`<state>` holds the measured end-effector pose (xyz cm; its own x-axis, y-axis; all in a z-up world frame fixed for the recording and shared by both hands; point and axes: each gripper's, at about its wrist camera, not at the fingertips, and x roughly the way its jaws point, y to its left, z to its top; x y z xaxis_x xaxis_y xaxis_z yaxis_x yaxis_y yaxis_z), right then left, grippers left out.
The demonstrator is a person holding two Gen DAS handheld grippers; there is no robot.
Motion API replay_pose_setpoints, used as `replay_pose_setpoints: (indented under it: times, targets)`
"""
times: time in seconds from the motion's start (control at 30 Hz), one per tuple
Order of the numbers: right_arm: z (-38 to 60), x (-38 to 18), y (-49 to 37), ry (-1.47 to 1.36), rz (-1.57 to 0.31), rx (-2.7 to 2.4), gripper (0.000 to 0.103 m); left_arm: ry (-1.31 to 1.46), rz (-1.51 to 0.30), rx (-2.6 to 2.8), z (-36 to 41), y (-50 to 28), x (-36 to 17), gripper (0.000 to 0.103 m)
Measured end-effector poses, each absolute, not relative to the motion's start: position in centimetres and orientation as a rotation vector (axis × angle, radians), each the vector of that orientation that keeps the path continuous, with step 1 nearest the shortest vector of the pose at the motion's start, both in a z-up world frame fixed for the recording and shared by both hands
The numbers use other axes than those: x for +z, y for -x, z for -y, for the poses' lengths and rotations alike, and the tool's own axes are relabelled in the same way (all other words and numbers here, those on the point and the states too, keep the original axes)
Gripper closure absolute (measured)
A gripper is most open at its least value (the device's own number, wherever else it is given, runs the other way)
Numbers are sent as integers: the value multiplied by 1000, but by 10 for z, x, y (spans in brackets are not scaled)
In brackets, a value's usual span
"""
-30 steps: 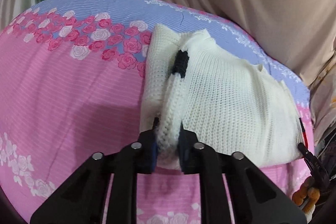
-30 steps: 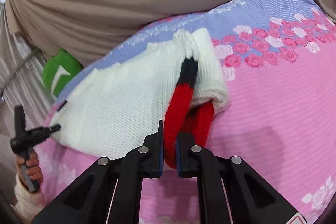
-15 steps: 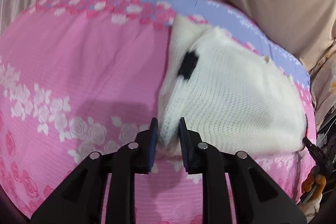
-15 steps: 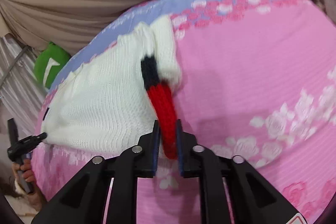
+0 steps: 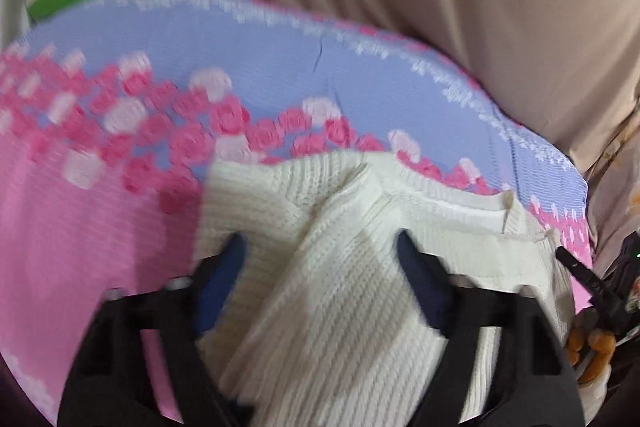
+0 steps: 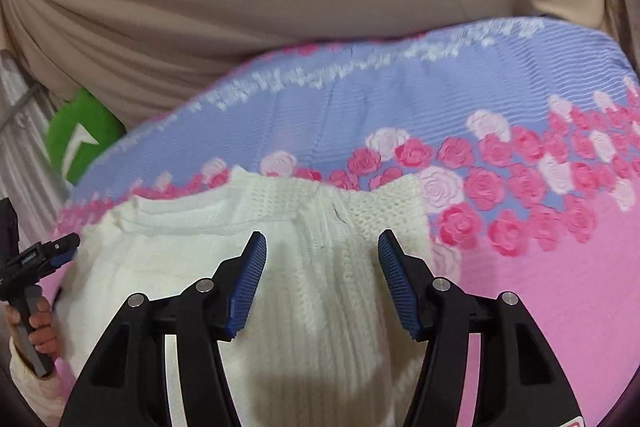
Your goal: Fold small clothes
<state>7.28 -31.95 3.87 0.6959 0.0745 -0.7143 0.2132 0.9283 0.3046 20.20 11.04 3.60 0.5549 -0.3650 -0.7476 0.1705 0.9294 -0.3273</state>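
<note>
My left gripper [image 5: 320,259] is opening, my right gripper [image 6: 322,267] closing a little; neither presses the cream knitted sweater [image 6: 280,287] lying folded between them on the pink rose-printed bedsheet [image 6: 560,287]. I should withdraw slowly without snagging it.

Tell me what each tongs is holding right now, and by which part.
Nothing. Left tongs are opening, right tongs closing slightly; both straddle the white sweater without pinching it.
</note>
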Motion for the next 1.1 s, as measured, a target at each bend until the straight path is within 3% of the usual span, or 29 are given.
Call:
replay_pose_setpoints:
  times: [0.03,0.07,0.23,0.33,0.4,0.47,0.53,0.6,0.67,0.73,0.8,0.97,1.1]
  targets:
    - [318,37,-76,-388,-821,-59,94,231,-940,-295,-110,-207,32,85]
    - [317,43,-73,-392,-789,-40,94,232,-938,-303,-110,-208,34,91]
    - [327,106,-41,-429,-510,-6,96,240,-764,-279,-124,-199,82,99]
    - [342,86,-62,-438,-594,-70,96,232,-761,-242,-126,-215,82,99]
    - [340,41,-93,-406,-787,-112,96,187,-828,-194,-115,-232,57,99]
    - [338,45,-95,-393,-791,-124,96,133,-877,-150,-103,-245,29,99]
    - [332,62,-89,-343,-758,-173,94,97,-845,-126,-97,-238,40,94]
    - [325,80,-71,-311,-682,-242,80,82,-823,-103,-97,-227,49,90]
    - [306,101,-46,-308,-587,-183,80,60,-761,-58,-100,-204,70,73]
    - [269,108,-35,-303,-584,-27,80,80,-706,-101,-97,-175,90,46]
    - [219,99,-34,-261,-648,161,80,81,-685,-222,-81,-143,102,37]
    - [118,44,-31,-123,-828,420,85,-89,-809,-383,-22,-108,60,35]
    - [176,46,-8,-202,-806,322,90,-84,-881,-292,-60,-106,22,35]
